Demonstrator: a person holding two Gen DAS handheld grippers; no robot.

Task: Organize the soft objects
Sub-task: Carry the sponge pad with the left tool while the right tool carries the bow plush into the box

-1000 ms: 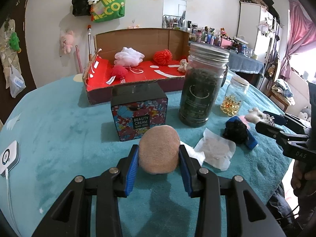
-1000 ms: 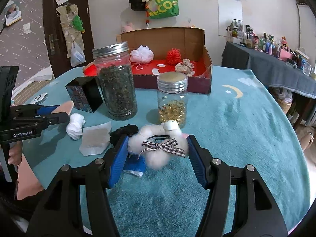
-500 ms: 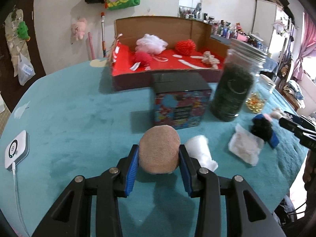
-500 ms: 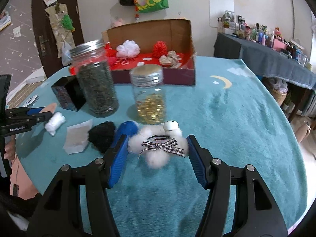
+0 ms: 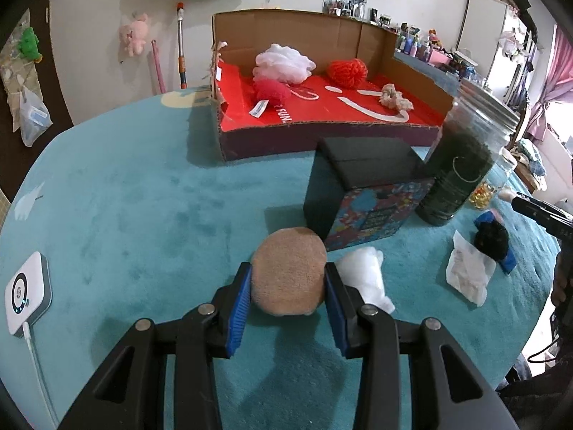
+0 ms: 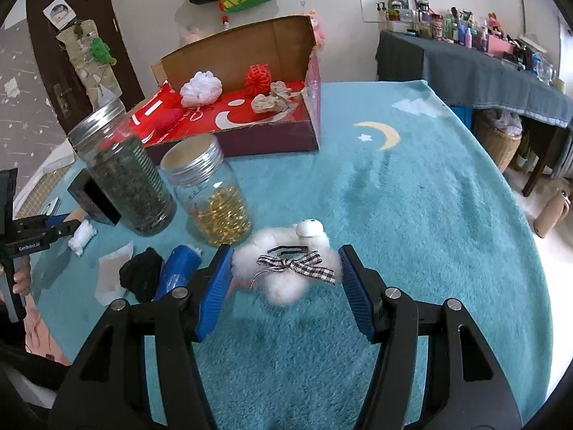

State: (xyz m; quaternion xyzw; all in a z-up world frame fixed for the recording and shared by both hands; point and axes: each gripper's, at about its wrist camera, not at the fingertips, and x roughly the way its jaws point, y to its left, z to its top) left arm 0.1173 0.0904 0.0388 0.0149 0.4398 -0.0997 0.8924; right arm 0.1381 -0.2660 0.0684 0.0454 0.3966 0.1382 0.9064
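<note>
The left tool [image 5: 288,286] holds a tan puff [image 5: 288,274] between its blue pads, both pressing its sides, above the teal table [image 5: 143,215]. Just right of that tool a white wad [image 5: 363,274] lies on the table, and beyond the puff stands a black box [image 5: 361,193] with a patterned front. A tall jar [image 5: 462,168] of dark leaves stands right of the box. Farther right lie a white tissue [image 5: 467,274] and a black pom [image 5: 490,238], the pom resting on a blue item.

The right tool [image 6: 284,279] grips a white plush [image 6: 286,261] with a checked bow [image 6: 297,265], a pad against each side. Left of it lie a blue roll [image 6: 177,268] and the black pom, touching. Behind the plush stands a small jar [image 6: 211,197] of golden capsules, beside the tall jar.

At the far side of the table sits an open carton [image 5: 322,132] with a red floor. It holds a white pouf [image 5: 283,62], a red yarn ball [image 5: 347,71], a pink-red ball [image 5: 270,89] and a beige scrunchie [image 5: 394,96], well apart from both tools.
</note>
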